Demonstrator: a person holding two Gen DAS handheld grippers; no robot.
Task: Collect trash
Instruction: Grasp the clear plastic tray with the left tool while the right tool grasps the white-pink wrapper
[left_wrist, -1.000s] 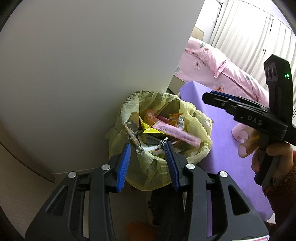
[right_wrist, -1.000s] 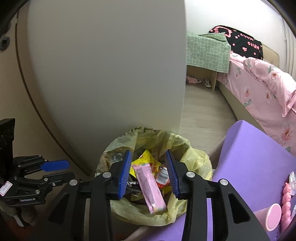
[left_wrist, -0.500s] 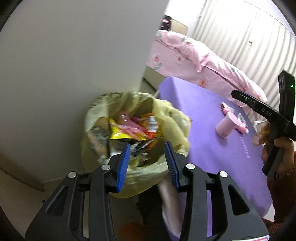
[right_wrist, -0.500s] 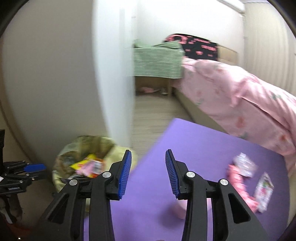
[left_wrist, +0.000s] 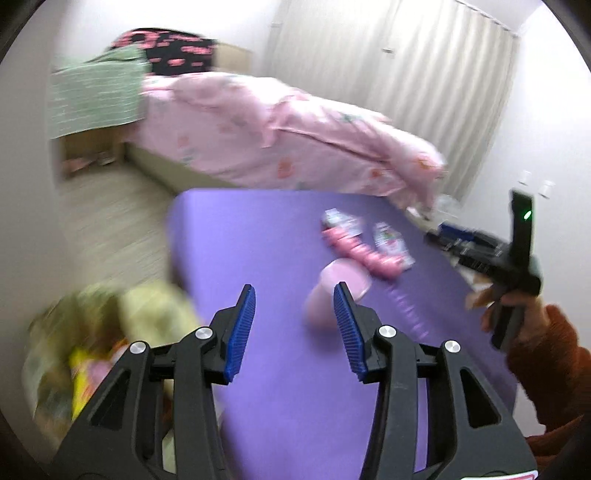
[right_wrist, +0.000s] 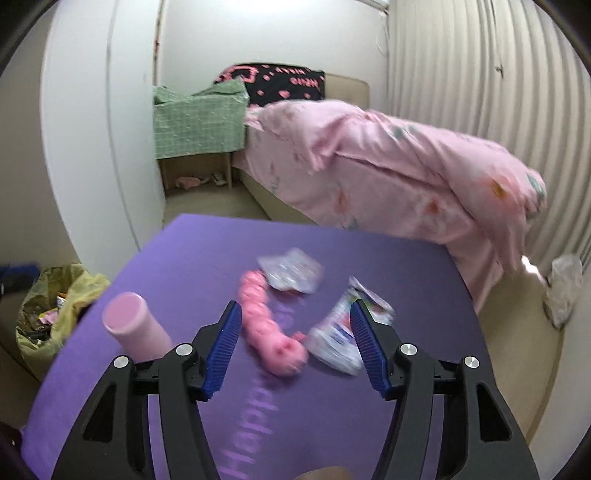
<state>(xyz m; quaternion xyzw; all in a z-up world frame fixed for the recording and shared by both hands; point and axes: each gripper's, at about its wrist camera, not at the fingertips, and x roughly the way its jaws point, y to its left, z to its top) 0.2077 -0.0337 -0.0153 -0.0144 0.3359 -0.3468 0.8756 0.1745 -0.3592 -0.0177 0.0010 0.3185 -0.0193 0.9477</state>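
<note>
On the purple mat (right_wrist: 207, 251) lie two crinkled clear wrappers, one far (right_wrist: 290, 275) and one near (right_wrist: 343, 332), beside a pink bumpy toy (right_wrist: 267, 328) and a pink cup (right_wrist: 135, 326). My right gripper (right_wrist: 295, 347) is open and empty, just above the toy and the near wrapper. My left gripper (left_wrist: 293, 328) is open and empty over the mat (left_wrist: 258, 236), with the cup (left_wrist: 332, 295) ahead of it. The yellow-lined trash bin (left_wrist: 92, 339), full of wrappers, stands left of the mat; it also shows in the right wrist view (right_wrist: 51, 314).
A bed with a pink duvet (right_wrist: 388, 173) runs behind the mat. A green checked cloth (right_wrist: 195, 118) covers a low shelf by the white wall. A white bag (right_wrist: 563, 291) lies on the floor at the right. The right gripper shows in the left wrist view (left_wrist: 480, 251).
Both grippers have swung right, away from the trash bin and over the purple mat. The right gripper has opened wider and now hovers over the toy and wrappers.
</note>
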